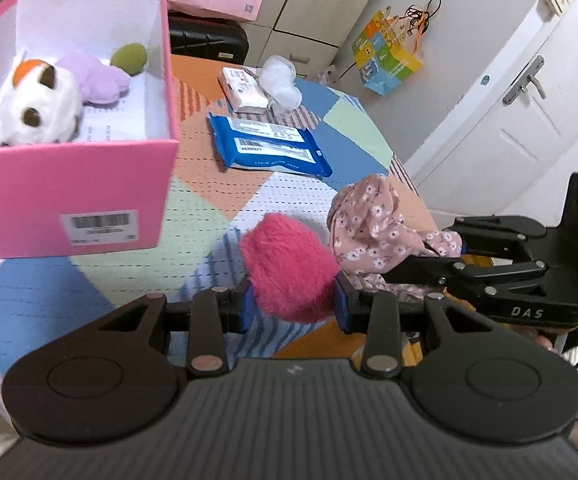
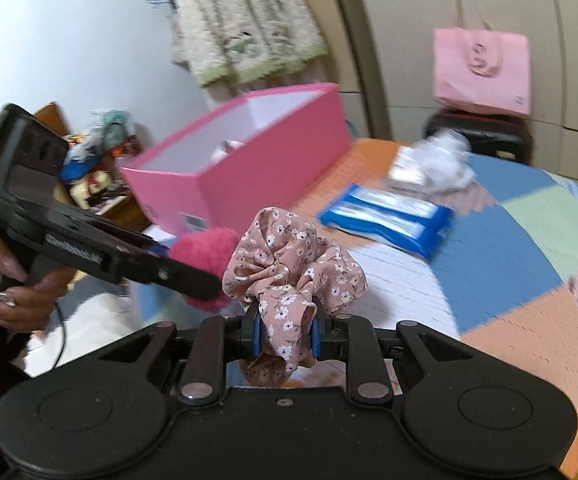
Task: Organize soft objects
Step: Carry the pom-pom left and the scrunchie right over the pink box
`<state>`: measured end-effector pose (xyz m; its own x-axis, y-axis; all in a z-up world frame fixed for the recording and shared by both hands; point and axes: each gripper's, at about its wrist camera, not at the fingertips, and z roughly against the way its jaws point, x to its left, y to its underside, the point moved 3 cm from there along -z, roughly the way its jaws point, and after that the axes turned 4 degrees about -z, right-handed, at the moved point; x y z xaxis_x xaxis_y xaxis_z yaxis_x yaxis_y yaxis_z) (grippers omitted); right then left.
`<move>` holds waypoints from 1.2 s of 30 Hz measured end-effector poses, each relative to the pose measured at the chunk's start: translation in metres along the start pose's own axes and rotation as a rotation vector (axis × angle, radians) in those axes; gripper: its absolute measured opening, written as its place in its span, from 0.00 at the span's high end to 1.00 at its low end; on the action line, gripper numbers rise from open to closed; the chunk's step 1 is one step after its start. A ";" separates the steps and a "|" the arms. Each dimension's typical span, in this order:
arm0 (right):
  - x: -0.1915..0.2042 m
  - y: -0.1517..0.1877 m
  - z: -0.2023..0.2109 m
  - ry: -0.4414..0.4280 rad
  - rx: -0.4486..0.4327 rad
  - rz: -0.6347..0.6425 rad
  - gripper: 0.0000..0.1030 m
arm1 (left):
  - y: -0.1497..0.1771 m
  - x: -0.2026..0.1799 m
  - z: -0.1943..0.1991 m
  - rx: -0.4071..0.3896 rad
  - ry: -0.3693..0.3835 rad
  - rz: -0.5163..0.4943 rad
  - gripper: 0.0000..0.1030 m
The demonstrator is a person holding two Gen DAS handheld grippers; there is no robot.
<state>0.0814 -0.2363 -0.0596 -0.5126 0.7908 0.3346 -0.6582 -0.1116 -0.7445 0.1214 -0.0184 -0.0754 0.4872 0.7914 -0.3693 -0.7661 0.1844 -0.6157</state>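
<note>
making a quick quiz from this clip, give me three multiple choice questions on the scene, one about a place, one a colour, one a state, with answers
1. Where is the toy cat?
A. inside the pink box
B. on the blue packet
C. on the floor

2. What colour is the fluffy ball held by the left gripper?
A. green
B. white
C. deep pink

3. What state is the right gripper in?
A. wide open and empty
B. shut on the floral scrunchie
C. shut on a wipes packet

Answers:
1. A, the cat lies between the box's white inner walls beside a lilac soft toy.
2. C, the fur between the blue pads is deep pink.
3. B, the floral fabric is pinched between both pads.
</note>
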 end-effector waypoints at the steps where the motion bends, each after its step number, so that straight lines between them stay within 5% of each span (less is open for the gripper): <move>1: 0.006 -0.004 0.000 -0.013 0.001 0.011 0.75 | 0.000 0.001 0.008 -0.005 -0.005 -0.005 0.65; 8: 0.044 -0.033 -0.003 -0.132 -0.027 0.074 0.74 | -0.009 0.008 0.054 -0.089 -0.055 -0.071 0.65; 14: 0.072 -0.067 -0.018 -0.137 -0.075 0.134 0.74 | -0.022 0.034 0.087 -0.202 -0.062 -0.068 0.64; 21: 0.095 -0.105 -0.051 -0.140 -0.114 0.189 0.74 | -0.047 0.070 0.098 -0.287 -0.101 -0.071 0.64; 24: 0.100 -0.123 -0.076 -0.205 -0.100 0.160 0.74 | -0.057 0.091 0.098 -0.317 -0.133 -0.041 0.64; 30: 0.093 -0.145 -0.119 -0.176 -0.074 0.136 0.74 | -0.076 0.133 0.086 -0.311 -0.177 -0.005 0.64; 36: 0.080 -0.153 -0.156 -0.028 -0.041 0.174 0.74 | -0.085 0.159 0.066 -0.282 -0.270 -0.015 0.64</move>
<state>0.2274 -0.0621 -0.0087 -0.6321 0.7446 0.2146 -0.5357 -0.2199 -0.8153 0.2361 0.1305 -0.0359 0.3412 0.9215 -0.1854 -0.5958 0.0595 -0.8009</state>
